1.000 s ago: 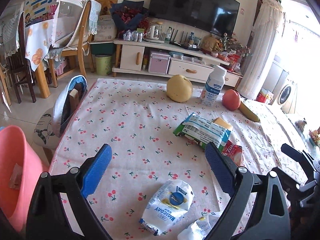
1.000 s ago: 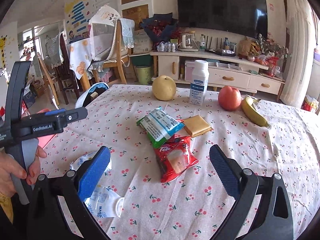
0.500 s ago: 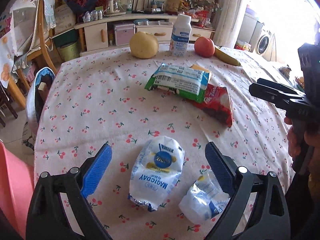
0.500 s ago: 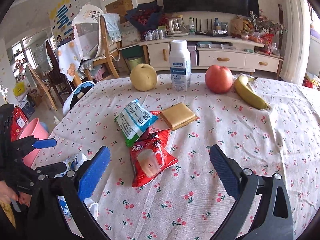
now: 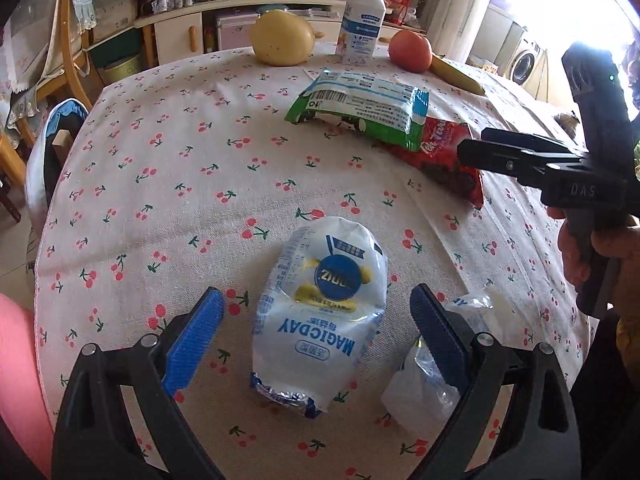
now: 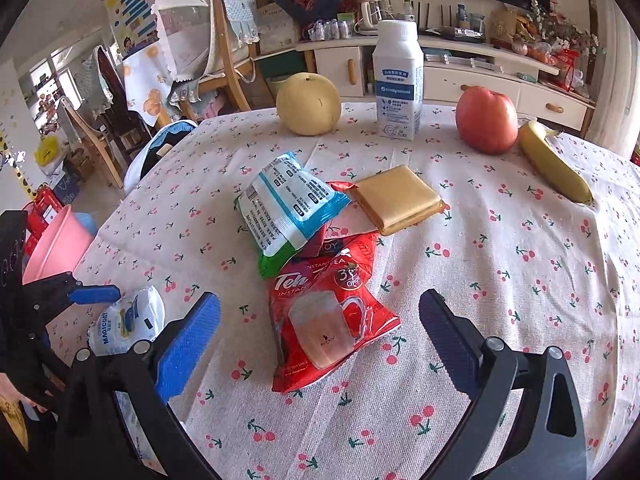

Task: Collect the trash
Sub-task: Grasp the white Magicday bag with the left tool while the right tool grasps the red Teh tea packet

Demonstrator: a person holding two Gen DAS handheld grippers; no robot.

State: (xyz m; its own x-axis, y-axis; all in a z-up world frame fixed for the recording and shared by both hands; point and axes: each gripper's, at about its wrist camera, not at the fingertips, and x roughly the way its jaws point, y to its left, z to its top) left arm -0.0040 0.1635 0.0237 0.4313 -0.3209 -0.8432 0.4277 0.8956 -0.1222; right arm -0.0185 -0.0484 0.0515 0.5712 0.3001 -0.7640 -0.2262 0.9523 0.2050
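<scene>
My left gripper (image 5: 318, 320) is open with its blue pads either side of a white MAGICDAY wrapper (image 5: 324, 308) lying on the cherry-print tablecloth (image 5: 180, 152). A crumpled clear wrapper (image 5: 424, 384) lies by its right finger. My right gripper (image 6: 320, 320) is open, its pads flanking a red instant tea packet (image 6: 328, 320). A green-blue-white packet (image 6: 284, 208) overlaps the red one, and a tan square packet (image 6: 396, 198) lies behind. The right gripper also shows in the left wrist view (image 5: 520, 156).
A pear (image 6: 308, 104), a white bottle (image 6: 398, 84), an apple (image 6: 486, 120) and a banana (image 6: 554, 164) stand along the far side. A pink bin (image 6: 56, 244) sits on the floor left of the table. Chairs (image 6: 224, 48) and a TV cabinet (image 6: 460, 72) are beyond.
Both grippers have moved forward and lower over the table. The left now straddles the MAGICDAY wrapper; the right now straddles the red tea packet. Both stay open.
</scene>
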